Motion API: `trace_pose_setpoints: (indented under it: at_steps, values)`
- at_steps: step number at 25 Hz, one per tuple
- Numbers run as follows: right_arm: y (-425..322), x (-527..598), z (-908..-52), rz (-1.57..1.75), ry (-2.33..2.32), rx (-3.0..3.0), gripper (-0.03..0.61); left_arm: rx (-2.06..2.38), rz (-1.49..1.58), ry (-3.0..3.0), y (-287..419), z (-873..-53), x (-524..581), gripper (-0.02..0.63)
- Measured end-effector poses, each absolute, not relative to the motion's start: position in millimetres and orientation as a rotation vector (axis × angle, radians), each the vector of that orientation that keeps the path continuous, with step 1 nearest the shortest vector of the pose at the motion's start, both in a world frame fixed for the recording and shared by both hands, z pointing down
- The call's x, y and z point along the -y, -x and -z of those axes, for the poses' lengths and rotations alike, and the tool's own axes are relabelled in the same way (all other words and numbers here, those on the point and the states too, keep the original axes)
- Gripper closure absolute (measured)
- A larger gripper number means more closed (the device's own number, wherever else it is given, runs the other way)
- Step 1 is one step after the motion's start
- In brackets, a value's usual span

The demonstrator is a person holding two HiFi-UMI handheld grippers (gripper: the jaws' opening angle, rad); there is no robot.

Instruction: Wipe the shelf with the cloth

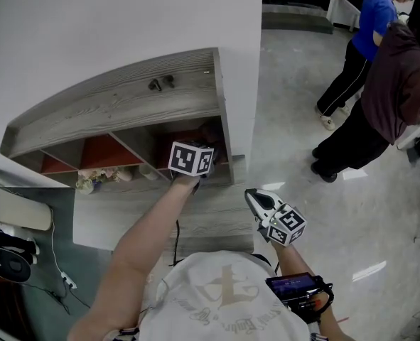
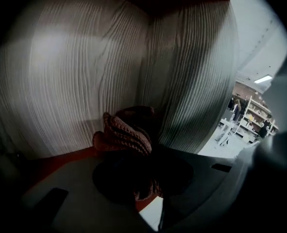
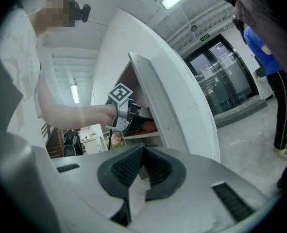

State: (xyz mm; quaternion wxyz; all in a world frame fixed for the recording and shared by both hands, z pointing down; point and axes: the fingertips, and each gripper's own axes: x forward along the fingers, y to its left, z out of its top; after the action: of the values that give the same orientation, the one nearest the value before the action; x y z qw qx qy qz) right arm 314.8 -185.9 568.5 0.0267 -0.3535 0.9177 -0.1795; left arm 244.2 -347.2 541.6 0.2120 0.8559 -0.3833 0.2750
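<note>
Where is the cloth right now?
In the left gripper view, the cloth is clamped in the left gripper, at the back corner of the rightmost compartment of the shelf.

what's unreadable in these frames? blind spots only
Head view: the cloth and the left gripper's jaws, hidden behind its marker cube and the shelf top.
Left gripper view: whether the cloth touches the compartment floor; the jaws and darkness cover it.
Head view: two small dark things on the shelf top, too small to identify.
Head view: pale items in a middle compartment, partly under the top.
</note>
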Motion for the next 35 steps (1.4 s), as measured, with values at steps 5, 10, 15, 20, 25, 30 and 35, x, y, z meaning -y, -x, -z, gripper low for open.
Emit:
trace_pose_setpoints:
  at_steps: [5, 10, 15, 20, 25, 30, 35]
  values:
    - [-317, 186, -570, 0.574, 1.083, -2.832, 0.572, 1.123, -0.885, -2.365, -240, -549, 350, 0.518]
    - [-315, 187, -572, 0.586, 1.056, -2.84, 0.572, 1.19, -0.935, -2.334, -229, -552, 351, 0.518]
    - [-305, 189, -573, 0.591, 1.012, -2.861, 0.572, 1.267, -0.92, -2.261, -200, -554, 354, 0.518]
    - [-297, 190, -575, 0.602, 0.972, -2.884, 0.572, 1.354, -0.93, -2.199, -166, -555, 357, 0.518]
    - [-287, 189, -578, 0.615, 0.929, -2.905, 0.572, 1.455, -0.906, -2.093, -130, -557, 359, 0.518]
    - [-278, 187, -579, 0.621, 0.887, -2.92, 0.572, 1.51, -0.815, -2.0, -114, -558, 359, 0.518]
    - [-279, 184, -579, 0.631, 0.86, -2.926, 0.572, 1.536, -0.756, -1.952, -100, -559, 353, 0.518]
